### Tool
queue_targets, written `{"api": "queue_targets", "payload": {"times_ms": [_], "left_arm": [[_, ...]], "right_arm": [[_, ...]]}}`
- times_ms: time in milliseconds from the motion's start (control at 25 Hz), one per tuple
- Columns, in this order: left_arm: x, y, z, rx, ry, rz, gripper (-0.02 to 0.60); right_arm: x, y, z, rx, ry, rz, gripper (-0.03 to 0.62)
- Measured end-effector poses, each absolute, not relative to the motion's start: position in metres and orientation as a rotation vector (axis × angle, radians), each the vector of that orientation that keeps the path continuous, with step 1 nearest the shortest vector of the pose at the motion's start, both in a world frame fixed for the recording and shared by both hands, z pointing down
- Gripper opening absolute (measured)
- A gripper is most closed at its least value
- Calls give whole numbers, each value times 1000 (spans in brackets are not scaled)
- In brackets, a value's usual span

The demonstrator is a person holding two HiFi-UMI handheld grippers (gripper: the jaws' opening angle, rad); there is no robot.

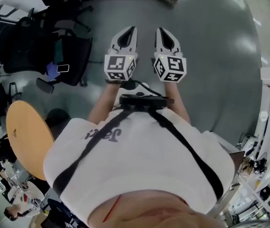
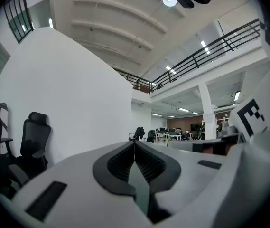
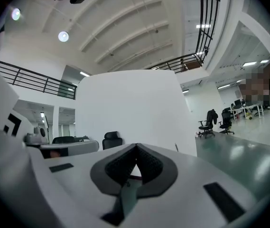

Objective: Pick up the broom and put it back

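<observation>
Holding both tools level before our chest, we begin at the jaws. The left gripper (image 2: 135, 144) is clenched tip to tip with nothing in it. The right gripper (image 3: 135, 147), just beside it, is clenched and empty as well. Under and just ahead of both jaws lies only bare grey floor (image 1: 210, 56). Left of the left jaws and close to us stands a round wooden table (image 1: 25, 137), and farther out on that side is a cluster of black office chairs (image 1: 54, 46). Straight beyond both pairs of jaws rises a white partition wall (image 2: 68, 103), with desks and more chairs far past its edge.

The broom shows in none of our views, so we judge the step in hand to be finding it. To do that well, we should look along the wall's foot and round the chairs before walking. One pair of jaws should be released only once the handle stands right in front of them, so that we close squarely across the stick and not at a slant.
</observation>
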State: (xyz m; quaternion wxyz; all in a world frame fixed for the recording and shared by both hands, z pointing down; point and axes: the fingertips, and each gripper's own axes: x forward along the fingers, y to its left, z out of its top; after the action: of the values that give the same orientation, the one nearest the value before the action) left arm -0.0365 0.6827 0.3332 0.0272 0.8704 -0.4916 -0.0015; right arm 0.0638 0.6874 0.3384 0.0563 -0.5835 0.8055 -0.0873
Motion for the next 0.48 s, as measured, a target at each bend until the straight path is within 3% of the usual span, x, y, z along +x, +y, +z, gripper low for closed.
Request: {"api": "queue_targets", "payload": {"times_ms": [480], "left_arm": [[-64, 516, 327, 2759, -1456, -61, 11]], "right_arm": [[18, 536, 324, -1692, 2487, -174, 3]]}}
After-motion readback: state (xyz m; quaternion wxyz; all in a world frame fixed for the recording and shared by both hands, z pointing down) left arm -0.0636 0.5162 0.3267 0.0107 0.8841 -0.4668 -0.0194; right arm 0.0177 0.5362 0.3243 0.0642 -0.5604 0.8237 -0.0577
